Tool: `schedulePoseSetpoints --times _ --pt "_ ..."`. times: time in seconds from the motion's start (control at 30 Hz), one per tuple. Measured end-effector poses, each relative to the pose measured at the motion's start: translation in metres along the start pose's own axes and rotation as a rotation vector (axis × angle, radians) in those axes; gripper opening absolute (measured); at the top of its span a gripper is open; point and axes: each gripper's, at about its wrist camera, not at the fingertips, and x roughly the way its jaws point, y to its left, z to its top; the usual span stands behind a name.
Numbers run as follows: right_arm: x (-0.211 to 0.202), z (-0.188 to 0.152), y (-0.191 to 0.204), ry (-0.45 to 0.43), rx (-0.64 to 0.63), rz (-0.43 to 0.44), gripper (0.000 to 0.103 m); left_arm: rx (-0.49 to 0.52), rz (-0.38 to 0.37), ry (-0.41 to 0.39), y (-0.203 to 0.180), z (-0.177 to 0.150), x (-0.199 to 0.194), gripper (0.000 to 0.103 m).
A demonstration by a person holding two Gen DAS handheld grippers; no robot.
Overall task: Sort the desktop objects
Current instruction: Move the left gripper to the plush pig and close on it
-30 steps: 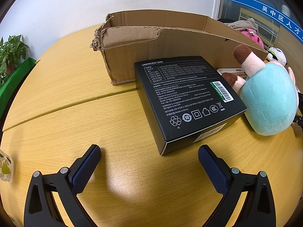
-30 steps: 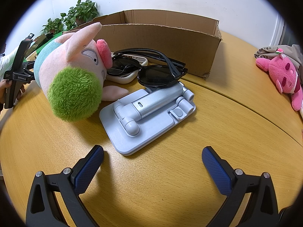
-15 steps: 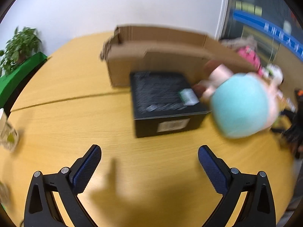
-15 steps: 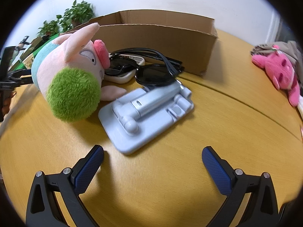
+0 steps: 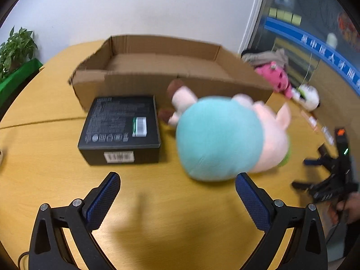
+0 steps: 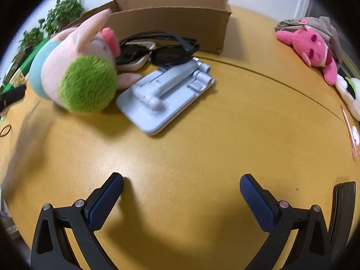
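Observation:
A black product box [image 5: 121,121] lies on the wooden table in front of an open cardboard box [image 5: 162,67]. A teal and pink plush pig [image 5: 222,135] lies to its right, just beyond my open left gripper [image 5: 177,198]. In the right wrist view the same plush pig [image 6: 78,76] shows its green end, beside a grey folding phone stand [image 6: 166,96] and black sunglasses [image 6: 162,51] that rest on a white case [image 6: 135,65]. My right gripper [image 6: 181,199] is open and empty, well short of the stand. The cardboard box [image 6: 175,20] stands behind.
A pink plush toy [image 6: 312,49] and a white plush [image 6: 351,94] lie at the table's right side. A potted plant [image 5: 15,49] stands at the far left. The other gripper [image 5: 330,175], held by a hand, shows at the right of the left wrist view.
The left gripper has swung right and pulled back and up, so the plush pig now sits ahead of it. The right gripper has drawn back from the phone stand. Both stay open.

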Motion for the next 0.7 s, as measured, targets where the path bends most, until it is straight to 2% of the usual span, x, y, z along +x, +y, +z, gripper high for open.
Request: schedulePoseSetpoints --times 0.13,0.27,0.37,0.57,0.7 --pt "-0.01 0.002 0.015 -0.036 -0.037 -0.004 0.102 -0.064 -0.098 -0.02 0.005 0.014 -0.007 0.103" --pt "-0.04 0.015 0.045 -0.163 -0.123 0.058 0.103 -0.097 -0.195 0.004 0.004 0.029 0.006 0.103" --pt "-0.051 0.033 0.061 -0.232 -0.162 0.103 0.102 -0.122 -0.225 0.033 0.001 0.036 0.022 0.102" --pt "-0.021 0.053 0.076 -0.207 -0.161 0.166 0.102 -0.103 -0.275 0.069 -0.013 0.033 0.042 0.098" --pt "-0.007 0.063 0.078 -0.188 -0.109 0.212 0.102 -0.092 -0.249 0.069 -0.017 0.033 0.056 0.094"
